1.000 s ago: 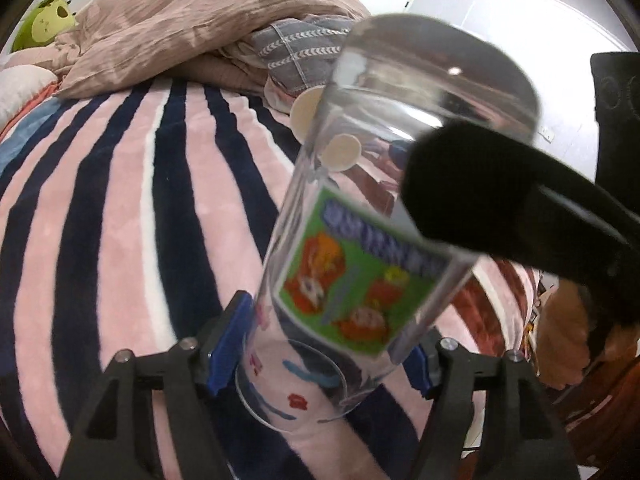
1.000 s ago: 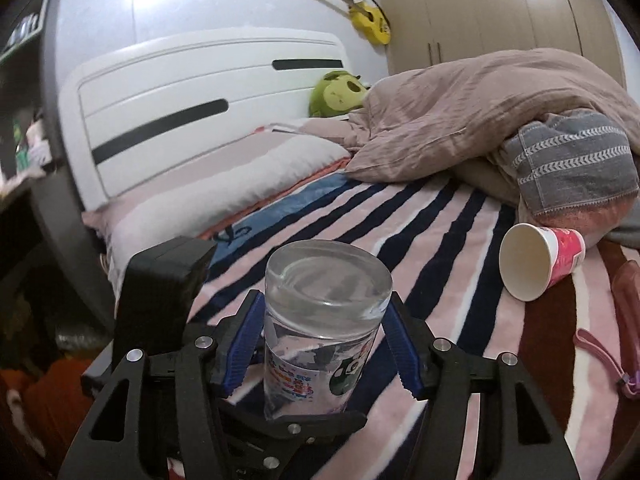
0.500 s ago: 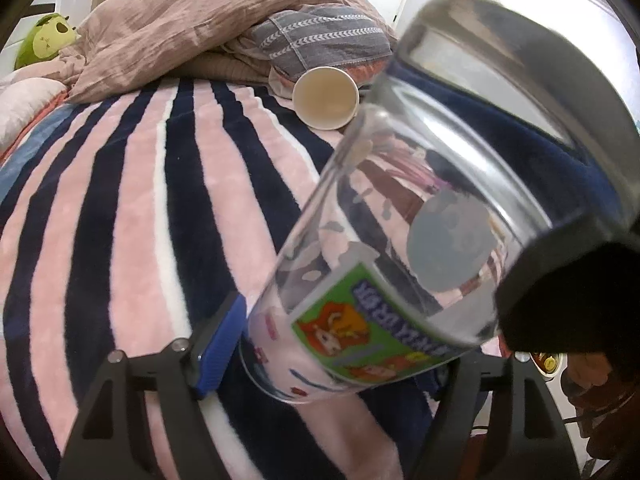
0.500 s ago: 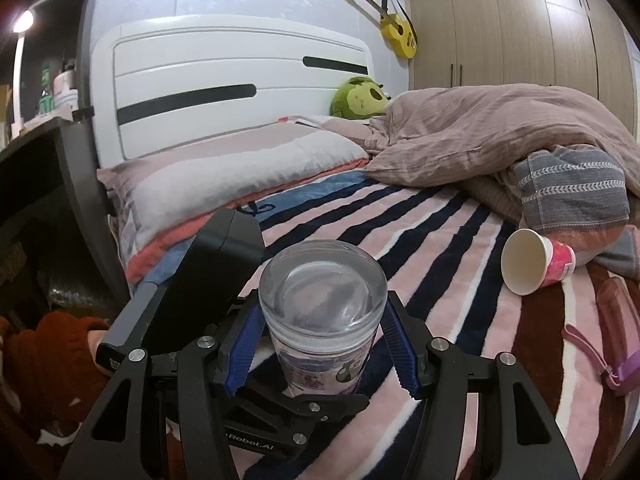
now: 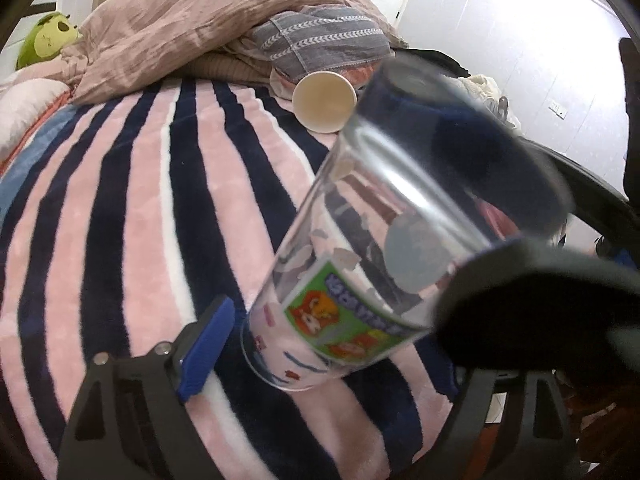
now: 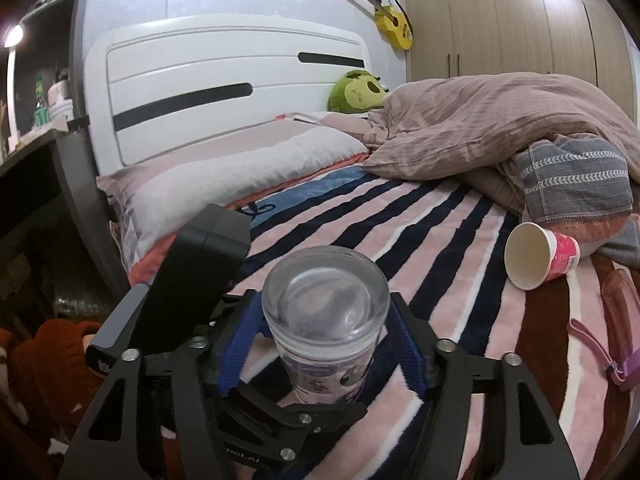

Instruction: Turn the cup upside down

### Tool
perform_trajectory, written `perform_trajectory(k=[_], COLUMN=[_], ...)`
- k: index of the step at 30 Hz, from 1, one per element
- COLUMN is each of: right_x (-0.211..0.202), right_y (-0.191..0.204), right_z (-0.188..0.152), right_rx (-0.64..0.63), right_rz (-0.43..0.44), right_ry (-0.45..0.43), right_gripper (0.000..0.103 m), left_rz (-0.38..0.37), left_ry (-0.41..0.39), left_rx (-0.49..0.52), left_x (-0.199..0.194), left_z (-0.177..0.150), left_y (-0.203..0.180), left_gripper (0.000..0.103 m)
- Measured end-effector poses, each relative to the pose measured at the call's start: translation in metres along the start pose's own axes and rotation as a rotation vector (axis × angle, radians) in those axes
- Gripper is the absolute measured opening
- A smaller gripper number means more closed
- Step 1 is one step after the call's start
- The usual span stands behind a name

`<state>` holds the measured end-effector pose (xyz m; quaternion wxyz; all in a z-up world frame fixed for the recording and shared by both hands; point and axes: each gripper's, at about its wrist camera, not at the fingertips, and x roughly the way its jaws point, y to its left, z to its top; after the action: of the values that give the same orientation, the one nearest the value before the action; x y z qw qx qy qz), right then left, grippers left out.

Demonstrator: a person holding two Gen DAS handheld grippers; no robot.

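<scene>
A clear glass cup [image 5: 400, 232] with a green cartoon label is held over the striped bed, its thick base uppermost and its rim low. In the left wrist view it leans right; my left gripper [image 5: 320, 344] has its blue pads spread, with a gap between the left pad [image 5: 208, 344] and the rim. In the right wrist view the cup [image 6: 326, 320] stands base-up between the blue pads of my right gripper [image 6: 324, 344], which press its sides. The left gripper's black body [image 6: 200, 272] sits just left of it.
A pink paper cup [image 6: 538, 256] lies on its side on the striped blanket [image 5: 120, 220], also visible in the left wrist view [image 5: 324, 102]. A rumpled duvet [image 6: 500, 128], grey pillow, green plush [image 6: 358, 92] and white headboard lie beyond. A purple strap [image 6: 600, 356] is at right.
The left gripper has opened and drawn back from the cup's rim. The right gripper keeps hold of the cup, which has turned further base-up and shifted slightly.
</scene>
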<state>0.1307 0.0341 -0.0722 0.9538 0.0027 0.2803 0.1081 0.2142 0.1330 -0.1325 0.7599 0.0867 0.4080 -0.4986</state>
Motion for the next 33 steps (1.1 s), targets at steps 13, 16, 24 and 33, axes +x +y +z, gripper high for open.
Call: perform_trajectory(k=[13, 16, 24, 33], right_x=[-0.050, -0.072, -0.128, -0.171], right_y=[0.015, 0.020, 0.029, 0.033], right_z=[0.024, 0.027, 0.028, 0.015], right_rx=[0.046, 0.063, 0.098, 0.134], right_rz=[-0.061, -0.071, -0.132, -0.175], right_ry=[-0.040, -0.066, -0.104, -0.116], right_gripper=[0.077, 0.077, 0.079, 0.083], left_rz=[0.058, 0.074, 0.114, 0.123], left_ry=[-0.117, -0.147, -0.222, -0.250], left_rx=[0.055, 0.057, 0.052, 0.000], left_x=[-0.075, -0.096, -0.146, -0.181], left_z=[0.009, 0.008, 0.001, -0.007], left_y=[-0.033, -0.042, -0.065, -0.077], left_gripper=[0.095, 0.095, 0.095, 0.095])
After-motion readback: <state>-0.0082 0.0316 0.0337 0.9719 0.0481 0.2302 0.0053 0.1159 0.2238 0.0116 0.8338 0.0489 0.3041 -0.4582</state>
